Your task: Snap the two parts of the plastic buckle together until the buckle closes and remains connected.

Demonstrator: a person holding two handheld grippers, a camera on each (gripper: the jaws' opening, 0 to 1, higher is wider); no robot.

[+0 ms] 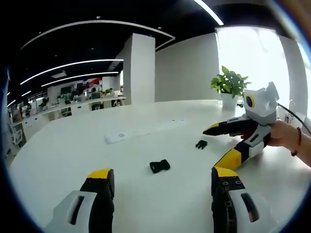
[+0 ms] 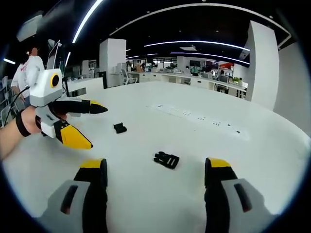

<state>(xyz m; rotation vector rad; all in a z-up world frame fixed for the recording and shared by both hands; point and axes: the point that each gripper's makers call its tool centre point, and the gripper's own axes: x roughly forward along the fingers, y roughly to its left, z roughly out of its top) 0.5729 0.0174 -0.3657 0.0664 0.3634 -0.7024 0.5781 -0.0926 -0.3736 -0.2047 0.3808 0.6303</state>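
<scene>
On the white table [image 1: 73, 160] the two buckle parts lie apart, ungrasped: the larger buckle half [image 1: 159, 166] near the left gripper [image 1: 160, 187], the smaller buckle piece [image 1: 201, 143] near the right gripper [image 2: 155, 174]. Both grippers hover with jaws spread, holding nothing. Judgement: pinch each part by its flat sides, leaving the mating ends free and aligned. Prongs and socket are too small to resolve.
</scene>
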